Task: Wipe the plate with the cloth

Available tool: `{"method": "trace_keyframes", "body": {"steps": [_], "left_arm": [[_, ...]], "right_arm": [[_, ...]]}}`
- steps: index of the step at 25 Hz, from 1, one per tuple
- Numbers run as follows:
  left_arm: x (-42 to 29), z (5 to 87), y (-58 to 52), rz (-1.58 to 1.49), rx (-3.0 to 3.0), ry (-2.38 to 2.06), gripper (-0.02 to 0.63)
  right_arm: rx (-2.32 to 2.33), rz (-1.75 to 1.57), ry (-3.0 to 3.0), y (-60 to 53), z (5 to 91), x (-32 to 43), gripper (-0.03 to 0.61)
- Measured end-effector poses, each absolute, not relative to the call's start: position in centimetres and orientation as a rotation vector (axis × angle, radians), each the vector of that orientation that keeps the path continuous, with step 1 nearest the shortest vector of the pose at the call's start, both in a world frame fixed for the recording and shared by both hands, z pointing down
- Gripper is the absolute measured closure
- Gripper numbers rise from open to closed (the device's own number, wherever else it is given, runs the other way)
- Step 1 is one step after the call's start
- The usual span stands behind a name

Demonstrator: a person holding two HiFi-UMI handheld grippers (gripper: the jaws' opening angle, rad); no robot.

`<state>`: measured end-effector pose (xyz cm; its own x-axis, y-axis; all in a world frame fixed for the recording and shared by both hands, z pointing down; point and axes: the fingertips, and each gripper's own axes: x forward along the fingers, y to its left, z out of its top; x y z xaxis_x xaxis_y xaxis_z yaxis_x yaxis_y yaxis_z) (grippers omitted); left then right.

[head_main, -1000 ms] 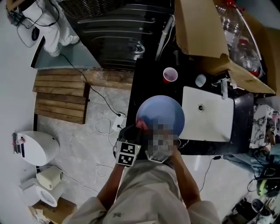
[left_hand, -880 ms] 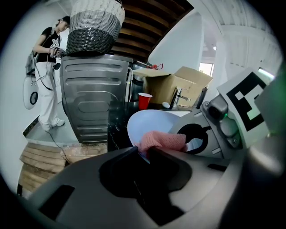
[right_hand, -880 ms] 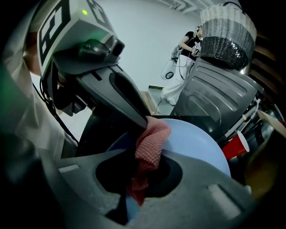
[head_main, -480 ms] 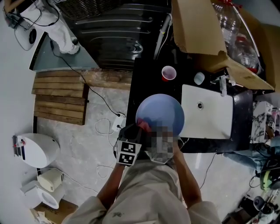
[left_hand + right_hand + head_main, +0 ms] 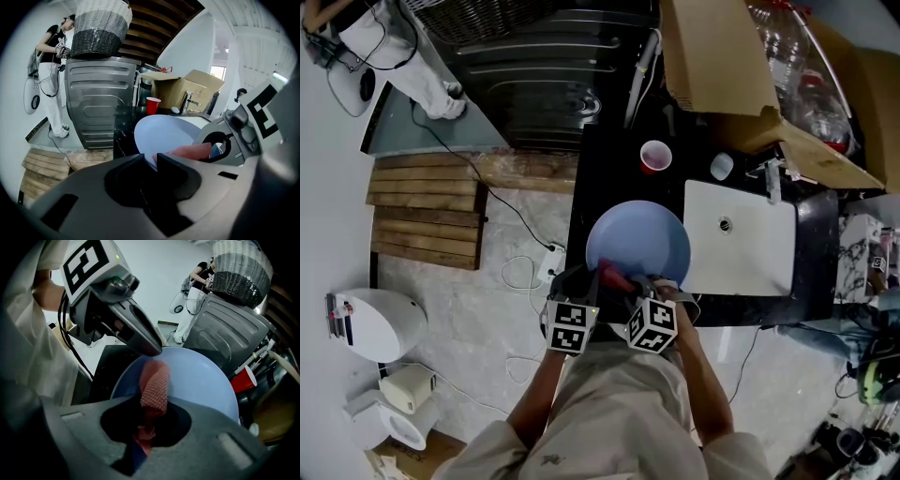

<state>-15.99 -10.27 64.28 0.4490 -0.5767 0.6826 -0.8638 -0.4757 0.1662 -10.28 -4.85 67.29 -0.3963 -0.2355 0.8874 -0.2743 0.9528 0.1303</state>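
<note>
Barely shifted, plate [image 5: 642, 234] stays rim-pinched in left hand-held gripper [image 5: 150, 159] (right hand-held gripper [image 5: 147, 420] clamps cloth [image 5: 154, 380] against it).

Beyond the plate [image 5: 637, 244], black counter [image 5: 607, 176] lies open up to the red cup [image 5: 655, 156]; a cardboard box [image 5: 712, 66] blocks farther back; rightward, the white sink [image 5: 750, 267] is open.

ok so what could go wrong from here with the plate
1. The left gripper pinches the plate only at its rim. Wiping pressure might lever it loose, and it is held up near the counter edge.
2. The right gripper holds the cloth by a narrow twisted fold, which could slip out mid-wipe.
</note>
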Motion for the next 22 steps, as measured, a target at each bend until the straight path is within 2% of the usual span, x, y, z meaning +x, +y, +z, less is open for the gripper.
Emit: {"method": "trace_keyframes", "body": {"steps": [22], "left_arm": [[-16.1, 64.8, -10.3, 0.802, 2.034, -1.345, 0.532]], "right_arm": [[0.216, -0.088, -1.828, -4.3, 68.0, -3.0, 0.543]]}}
